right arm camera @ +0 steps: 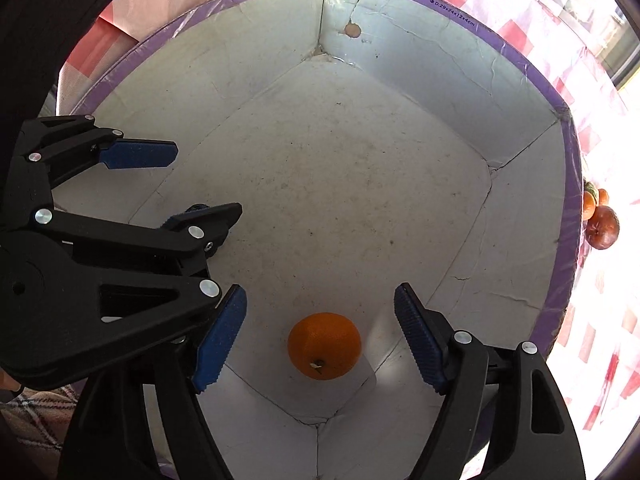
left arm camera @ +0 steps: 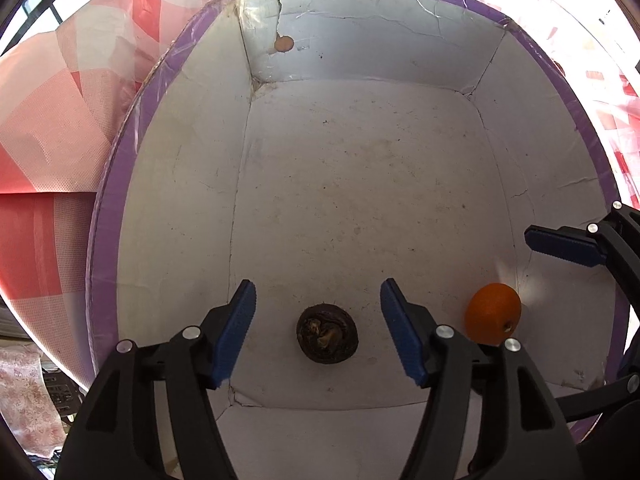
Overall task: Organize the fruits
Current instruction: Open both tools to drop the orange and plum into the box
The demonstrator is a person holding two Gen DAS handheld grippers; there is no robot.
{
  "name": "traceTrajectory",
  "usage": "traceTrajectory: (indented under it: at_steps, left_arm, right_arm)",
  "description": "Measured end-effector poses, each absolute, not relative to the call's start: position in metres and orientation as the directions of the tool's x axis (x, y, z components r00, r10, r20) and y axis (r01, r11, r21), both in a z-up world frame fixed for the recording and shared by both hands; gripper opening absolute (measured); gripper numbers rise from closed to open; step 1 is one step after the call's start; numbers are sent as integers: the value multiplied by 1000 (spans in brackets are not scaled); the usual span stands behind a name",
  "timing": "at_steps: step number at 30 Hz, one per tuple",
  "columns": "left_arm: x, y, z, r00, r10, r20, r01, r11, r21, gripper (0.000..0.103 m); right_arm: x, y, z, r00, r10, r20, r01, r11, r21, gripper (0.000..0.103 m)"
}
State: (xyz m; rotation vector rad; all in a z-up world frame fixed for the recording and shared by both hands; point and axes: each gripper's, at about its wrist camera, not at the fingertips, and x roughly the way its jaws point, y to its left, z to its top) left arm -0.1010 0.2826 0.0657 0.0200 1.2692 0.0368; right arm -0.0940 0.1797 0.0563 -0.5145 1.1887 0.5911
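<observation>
Both grippers point down into a white cardboard box [left arm camera: 360, 184] with a purple rim. My left gripper [left arm camera: 318, 330] is open; a dark brown, wrinkled round fruit [left arm camera: 327, 335] lies on the box floor between its blue pads [left arm camera: 236, 332], touching neither. My right gripper [right arm camera: 320, 338] is open too, with an orange [right arm camera: 325, 345] resting on the floor between its pads, apart from both. In the left wrist view the orange [left arm camera: 493, 313] sits right of my fingers, and a right gripper finger [left arm camera: 560, 245] shows at the edge. The left gripper [right arm camera: 192, 184] appears at left in the right wrist view.
The box [right arm camera: 360, 184] stands on a red-and-white checked cloth [left arm camera: 60, 128]. A few more fruits [right arm camera: 602, 226] lie on the cloth outside the box's right wall. A small round hole [left arm camera: 283, 44] pierces the far wall, which is cracked and taped.
</observation>
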Motion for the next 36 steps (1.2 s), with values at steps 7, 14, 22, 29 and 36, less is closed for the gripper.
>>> traceTrajectory:
  at_steps: [7,14,22,29,36]
  left_arm:
    - [-101,281,66,302,-27,-953,-7,999,-31,82]
    - [-98,279,80,287,-59,-956,-16,998,-67,93]
    - [-97,274,115,299,127,-946,-52,992,117,101]
    - [-137,262,181,499,161,-851,-45,986,160,101]
    - [-141,260,206,645,50,-762,-18,999,50,101]
  right_arm:
    - [-100,181,57,247,157,-956,-678,733,-54,77]
    - [-93,182,54,203,154,-967,-668,744,-22,82]
    - [-88,183,70,149,64,-987,-668,742,-53,86]
    - [-98,142,158,328,149,-933,-631,769,-99,86]
    - [-127,46,186,603,197,-773,-436,893,-112,86]
